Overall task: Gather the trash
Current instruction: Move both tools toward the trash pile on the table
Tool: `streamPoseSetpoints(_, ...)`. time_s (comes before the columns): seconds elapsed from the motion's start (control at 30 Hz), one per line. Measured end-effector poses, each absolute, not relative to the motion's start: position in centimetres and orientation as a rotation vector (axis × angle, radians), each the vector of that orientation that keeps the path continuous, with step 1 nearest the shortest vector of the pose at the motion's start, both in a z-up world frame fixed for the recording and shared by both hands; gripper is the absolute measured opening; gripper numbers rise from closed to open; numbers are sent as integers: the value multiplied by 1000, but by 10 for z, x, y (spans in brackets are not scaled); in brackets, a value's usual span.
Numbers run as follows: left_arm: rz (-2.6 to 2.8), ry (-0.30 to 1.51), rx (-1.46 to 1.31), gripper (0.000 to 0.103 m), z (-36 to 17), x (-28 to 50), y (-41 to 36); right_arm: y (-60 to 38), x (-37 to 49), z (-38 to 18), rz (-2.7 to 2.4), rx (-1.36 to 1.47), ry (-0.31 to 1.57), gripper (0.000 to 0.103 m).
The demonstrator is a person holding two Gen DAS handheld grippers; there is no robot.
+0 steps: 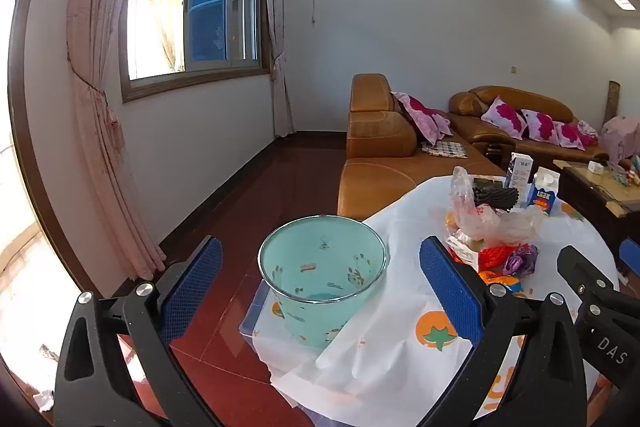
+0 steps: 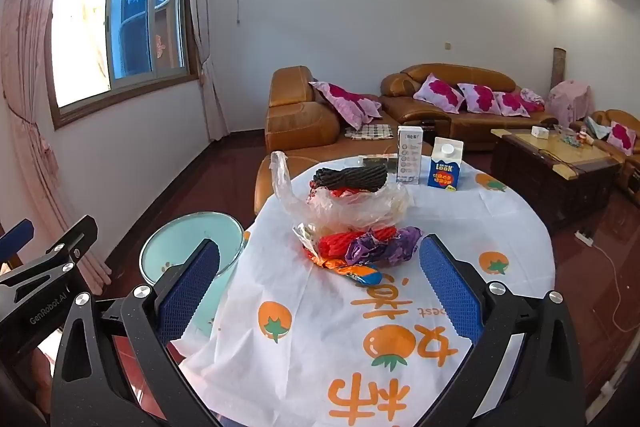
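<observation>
Nothing collected yet, by the look of it; mint-green wastebasket at far left, just off the desk edge, smooth printed wall, chromed rim, inside bare as far as visible; left gripper hovering over it, ribbed blue fingers spread wide, gripping nothing; next, white non-woven cloth with orange fruit prints draped over the round desk; mid-desk, the whole trash heap untouched: crinkled clear plastic bag, black foam net sleeve, red foam net, crumpled purple wrapper, glossy orange-blue packet; right gripper facing the heap, fingers likewise wide apart and empty; farther right, two upright cartons, tall white box and blue gable-top milk carton; all pickups apparently left to do.
</observation>
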State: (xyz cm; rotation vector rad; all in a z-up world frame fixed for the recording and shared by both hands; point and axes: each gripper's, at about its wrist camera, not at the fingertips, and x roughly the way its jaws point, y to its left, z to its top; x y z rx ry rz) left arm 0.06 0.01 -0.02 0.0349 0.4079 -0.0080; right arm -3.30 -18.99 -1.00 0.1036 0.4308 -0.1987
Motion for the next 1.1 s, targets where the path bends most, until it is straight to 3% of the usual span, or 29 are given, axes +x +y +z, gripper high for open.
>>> streamPoseSetpoints(1.1,-12,415,31,97,-3,-1,0,-195,-34,-18,-202,126,431,99)
